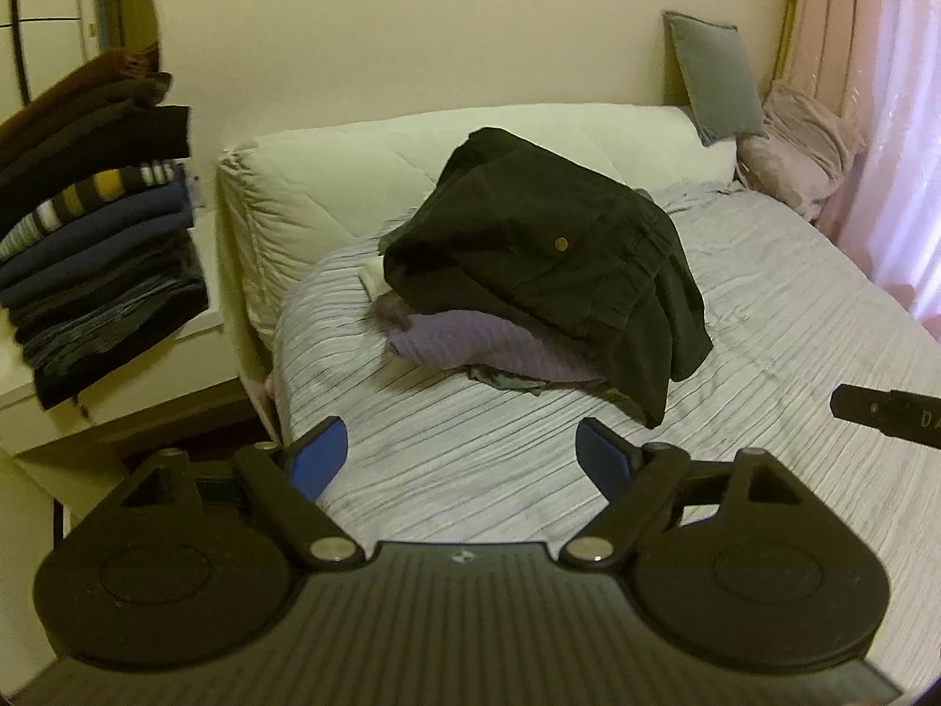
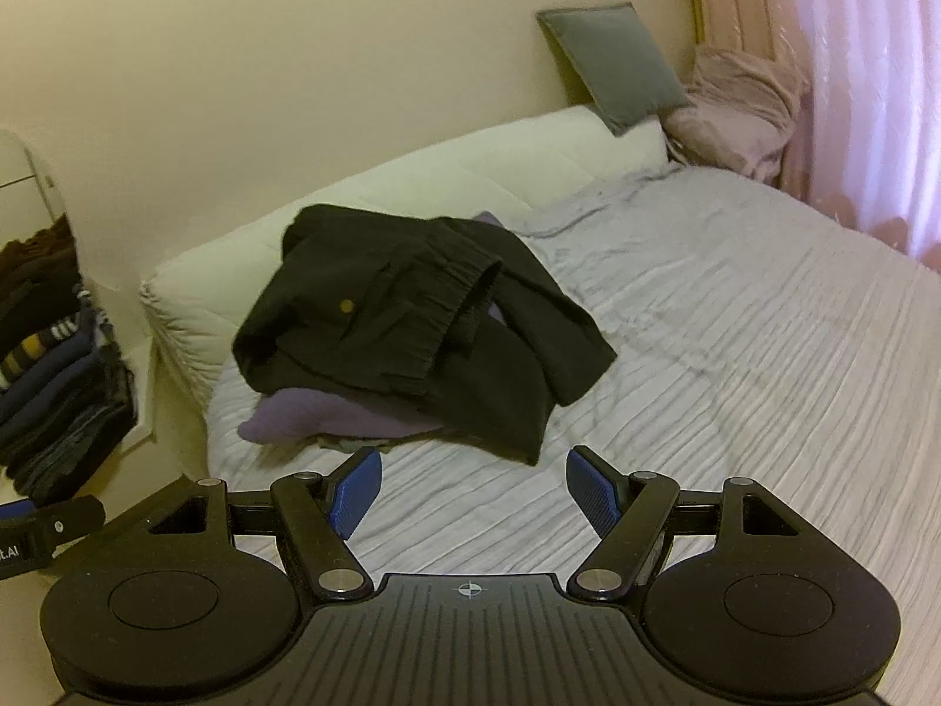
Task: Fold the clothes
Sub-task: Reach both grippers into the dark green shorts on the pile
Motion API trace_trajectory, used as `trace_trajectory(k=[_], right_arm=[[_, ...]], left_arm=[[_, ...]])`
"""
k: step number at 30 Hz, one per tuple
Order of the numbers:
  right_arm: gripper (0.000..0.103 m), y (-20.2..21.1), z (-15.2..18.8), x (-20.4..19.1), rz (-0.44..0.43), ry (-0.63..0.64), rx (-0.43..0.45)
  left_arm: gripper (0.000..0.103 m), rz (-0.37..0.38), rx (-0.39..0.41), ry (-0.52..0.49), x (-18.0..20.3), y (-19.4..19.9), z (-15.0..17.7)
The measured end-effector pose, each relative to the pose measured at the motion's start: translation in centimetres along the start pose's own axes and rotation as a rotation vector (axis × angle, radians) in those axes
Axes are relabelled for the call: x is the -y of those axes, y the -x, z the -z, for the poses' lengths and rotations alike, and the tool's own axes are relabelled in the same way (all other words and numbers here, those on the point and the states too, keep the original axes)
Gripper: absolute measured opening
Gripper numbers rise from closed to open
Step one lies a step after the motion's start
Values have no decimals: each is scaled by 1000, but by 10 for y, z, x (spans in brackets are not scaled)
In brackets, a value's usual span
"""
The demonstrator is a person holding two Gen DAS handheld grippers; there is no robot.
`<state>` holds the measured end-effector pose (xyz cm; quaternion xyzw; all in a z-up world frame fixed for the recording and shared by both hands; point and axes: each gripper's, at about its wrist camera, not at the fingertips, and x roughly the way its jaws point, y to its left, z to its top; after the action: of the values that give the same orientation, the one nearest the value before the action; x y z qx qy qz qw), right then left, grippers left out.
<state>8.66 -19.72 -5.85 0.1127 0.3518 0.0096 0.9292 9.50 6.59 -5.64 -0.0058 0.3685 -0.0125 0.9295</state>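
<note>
While both grippers, left (image 1: 461, 459) and right (image 2: 473, 491), are hovering agape and empty, the black trousers (image 1: 547, 259) are lying crumpled atop the purple knit (image 1: 470, 347); likely soft, floppy, best pinched at the waistband.

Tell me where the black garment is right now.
The black garment lies atop the purple garment on the bed, ahead of both open grippers, near the white quilt.
</note>
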Motion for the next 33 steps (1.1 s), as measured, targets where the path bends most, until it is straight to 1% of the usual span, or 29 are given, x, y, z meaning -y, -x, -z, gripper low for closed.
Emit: trace_trajectory(k=[7,11,16,22,28,31,33], right_arm=[[73,-45,-14,2,24,-90,-40],[73,-71,-22,6,14,-183,-69],[73,-106,-29,14,-59,-341,-79],[73,-159,-31,26,-191,-614,-78],[73,-217,-24,34,-244,-786,-70],[73,-248,-13,42,-264,-890,-79],[73,-267,-3,47,-287,-984,-81]], left_arm=[[76,35,-15,-54,-22,-55,-34],[76,46,-21,-68,-37,-87,-55],[75,77,-37,-73,-54,-130,-77],[73,108,-74,-57,-78,-182,-93],[72,105,-106,-65,-94,-235,-107],[71,110,-119,-71,-99,-258,-113],[71,113,-127,-75,-102,-274,-116]])
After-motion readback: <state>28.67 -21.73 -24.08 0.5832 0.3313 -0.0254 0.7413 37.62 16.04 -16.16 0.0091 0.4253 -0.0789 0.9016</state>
